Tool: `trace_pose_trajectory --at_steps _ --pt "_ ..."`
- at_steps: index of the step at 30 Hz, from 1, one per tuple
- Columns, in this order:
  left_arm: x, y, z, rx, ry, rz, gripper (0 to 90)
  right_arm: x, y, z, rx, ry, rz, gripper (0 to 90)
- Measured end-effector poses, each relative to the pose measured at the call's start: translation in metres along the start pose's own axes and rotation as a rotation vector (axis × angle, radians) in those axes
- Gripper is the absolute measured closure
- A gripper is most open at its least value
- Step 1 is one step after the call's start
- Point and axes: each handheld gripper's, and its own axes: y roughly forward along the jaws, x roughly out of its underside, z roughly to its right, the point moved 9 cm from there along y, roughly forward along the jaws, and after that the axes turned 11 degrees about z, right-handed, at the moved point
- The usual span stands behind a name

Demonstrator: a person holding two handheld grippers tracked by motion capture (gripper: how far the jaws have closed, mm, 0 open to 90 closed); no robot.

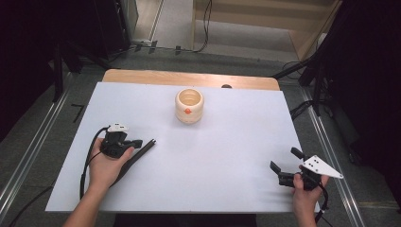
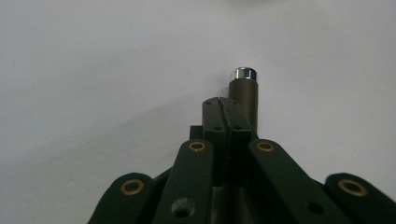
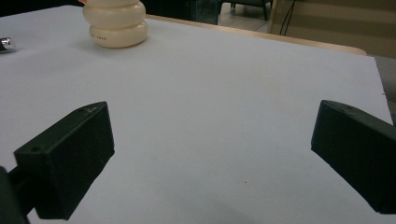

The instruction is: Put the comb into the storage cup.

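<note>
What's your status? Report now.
Left gripper shut, dark rod alongside its fingers. Right gripper open, empty. Cream pot stands beyond, nothing between.

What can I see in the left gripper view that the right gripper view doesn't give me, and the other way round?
Left gripper view: the left gripper with its jaws shut, and close beside them the barrel of a dark pen. Right gripper view: the right gripper with jaws wide apart, a cream pot and the wooden table edge. Shared: the white sheet and the pen's silver tip.
</note>
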Motion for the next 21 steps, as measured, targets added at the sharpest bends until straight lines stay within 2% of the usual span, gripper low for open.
trace_pose_trajectory --at_steps 12,21 --pt "0.003 0.007 0.001 0.010 0.005 -0.030 90.0 0.000 0.000 -0.001 0.000 -0.003 0.001 0.0" --pt "0.006 0.008 0.012 0.034 0.030 -0.047 90.0 0.000 0.001 -0.001 -0.003 -0.006 -0.002 0.0"
